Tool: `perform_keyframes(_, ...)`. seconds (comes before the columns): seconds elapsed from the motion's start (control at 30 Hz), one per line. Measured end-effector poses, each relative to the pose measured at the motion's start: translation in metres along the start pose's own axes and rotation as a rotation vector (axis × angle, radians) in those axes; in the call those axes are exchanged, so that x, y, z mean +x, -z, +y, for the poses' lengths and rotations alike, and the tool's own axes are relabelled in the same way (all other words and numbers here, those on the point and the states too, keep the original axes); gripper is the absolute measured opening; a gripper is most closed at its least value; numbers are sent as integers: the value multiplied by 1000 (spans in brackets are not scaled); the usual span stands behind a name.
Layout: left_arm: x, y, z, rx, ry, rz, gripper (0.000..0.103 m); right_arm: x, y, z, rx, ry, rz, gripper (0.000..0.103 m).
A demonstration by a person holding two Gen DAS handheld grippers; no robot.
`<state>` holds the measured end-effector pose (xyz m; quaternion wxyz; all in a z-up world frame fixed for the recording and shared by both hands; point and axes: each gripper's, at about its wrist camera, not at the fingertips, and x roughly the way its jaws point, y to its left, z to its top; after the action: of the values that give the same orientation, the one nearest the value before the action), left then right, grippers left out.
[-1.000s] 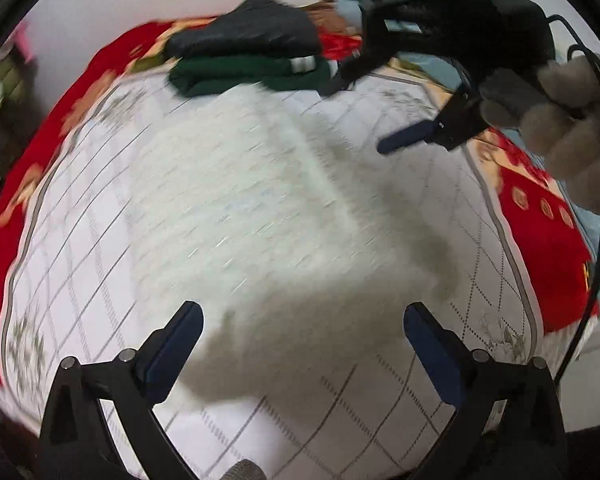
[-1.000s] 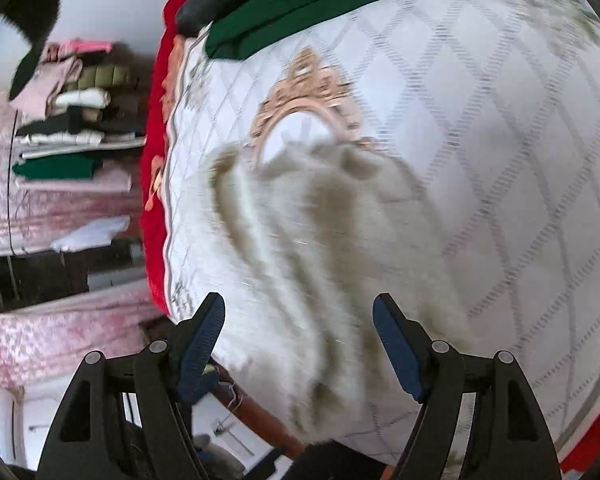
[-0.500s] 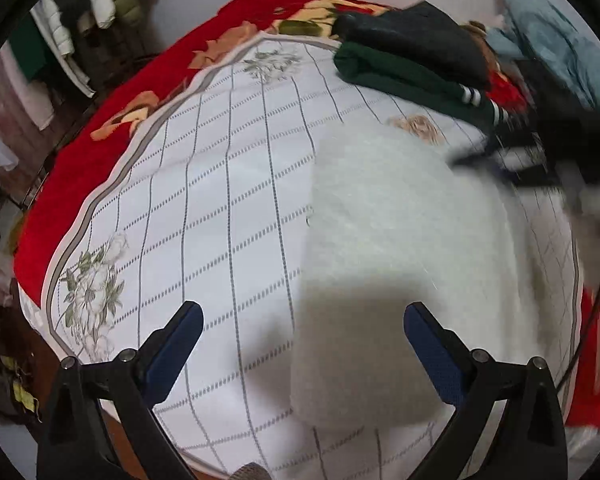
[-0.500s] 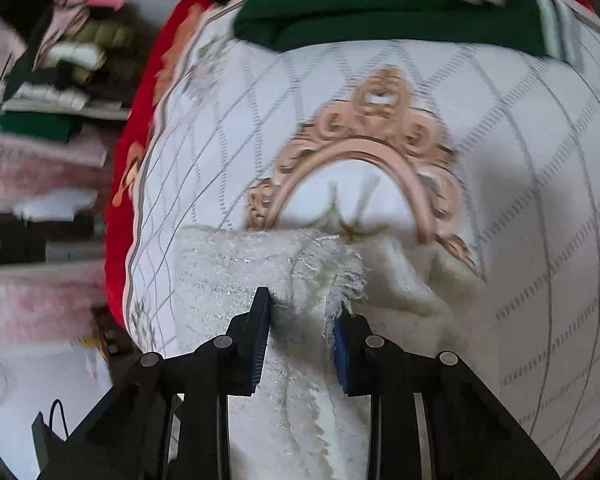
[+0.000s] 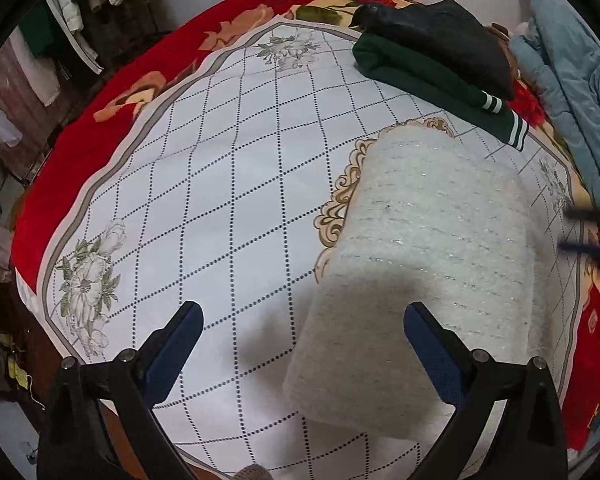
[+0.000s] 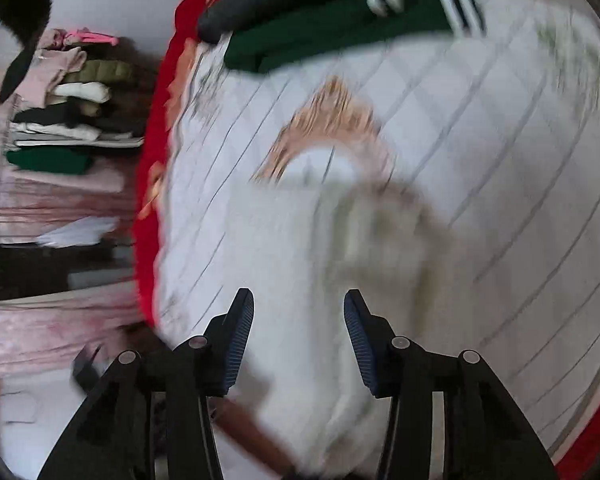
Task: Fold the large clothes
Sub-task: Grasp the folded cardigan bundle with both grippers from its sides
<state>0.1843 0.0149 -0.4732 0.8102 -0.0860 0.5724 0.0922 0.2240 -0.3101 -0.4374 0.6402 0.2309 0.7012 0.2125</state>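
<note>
Jaws of left gripper (image 5: 300, 344) and right gripper (image 6: 299, 336) spread above folded white sweater (image 5: 432, 256).

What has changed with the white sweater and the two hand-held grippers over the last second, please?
The right hand-held gripper, pinching the white sweater's edge half a second ago, has let go and opened. The sweater now lies folded on the bedspread. The left hand-held gripper stayed open; the green garment stayed put.

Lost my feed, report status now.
Left gripper open, empty. Right gripper open, empty. White fuzzy sweater folded flat on bedspread. Folded green and dark clothes stacked beyond.
</note>
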Motion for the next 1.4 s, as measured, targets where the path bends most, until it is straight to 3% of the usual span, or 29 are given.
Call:
perform_keyframes(0.07, 0, -3, 2, 6, -6, 0, 102, 27, 24, -6, 50, -52, 93, 49)
perform_keyframes(0.1, 1, -4, 3, 9, -13, 1, 102, 46, 36, -10, 67, -30, 139, 49)
perform_keyframes(0.17, 3, -9, 3, 17, -22, 1, 102, 101, 62, -31, 80, 108, 245, 35)
perform_keyframes(0.23, 6, -14, 2, 25, -23, 7, 102, 127, 70, -48, 126, 143, 247, 29)
perform_keyframes(0.37, 10, -25, -2, 20, 22, 21, 102, 89, 65, -41, 195, 33, 211, 41)
perform_keyframes(0.43, 12, -33, -6, 25, 49, 22, 102, 46, 67, -42, 209, 0, 98, 56)
perform_keyframes(0.5, 13, -36, -11, 42, 49, 5, 102, 5, 70, -47, 197, 28, -22, 56)
perform_keyframes(0.57, 16, -40, -18, 71, 51, -1, 102, -9, 70, -66, 232, -12, -47, 54)
perform_keyframes(0.6, 18, -42, -22, 84, 52, 2, 102, 0, 70, -87, 295, -29, -16, 38)
perform_keyframes(0.63, 21, -43, -26, 97, 55, 7, 102, 10, 71, -105, 339, 1, 11, 15)
perform_keyframes(0.67, 22, -43, -29, 110, 54, 9, 102, 24, 71, -122, 371, 77, 45, 4)
perform_keyframes(0.7, 24, -43, -33, 128, 48, 13, 102, 33, 73, -132, 388, 121, 58, 0)
perform_keyframes(0.77, 30, -42, -38, 160, 33, 30, 102, 53, 77, -156, 437, 129, 54, 0)
perform_keyframes(0.87, 33, -43, -38, 182, 28, 48, 102, 49, 72, -139, 411, 198, 46, 0)
perform_keyframes(0.9, 33, -44, -37, 182, 34, 49, 102, 44, 72, -131, 395, 187, 41, 1)
perform_keyframes(0.97, 34, -47, -33, 179, 67, 51, 102, 25, 76, -126, 373, 83, -2, 18)
perform_keyframes(1.0, 36, -49, -31, 176, 88, 53, 102, 15, 81, -128, 362, 23, -34, 52)
perform_keyframes(1.03, 38, -51, -29, 172, 117, 55, 102, 9, 85, -132, 354, -18, -64, 102)
perform_keyframes(1.1, 50, -55, -26, 166, 205, 81, 102, 9, 88, -143, 336, -51, -121, 103)
perform_keyframes(1.17, 65, -56, -27, 166, 298, 128, 102, 36, 85, -163, 338, -136, -88, 103)
perform_keyframes(1.27, 96, -54, -31, 154, 432, 204, 102, 98, 73, -180, 357, -344, -15, 103)
perform_keyframes(1.3, 105, -54, -31, 136, 489, 229, 103, 102, 70, -180, 335, -365, -13, 103)
perform_keyframes(1.4, 111, -56, -35, 131, 533, 215, 103, 131, 53, -154, 239, -433, -1, 103)
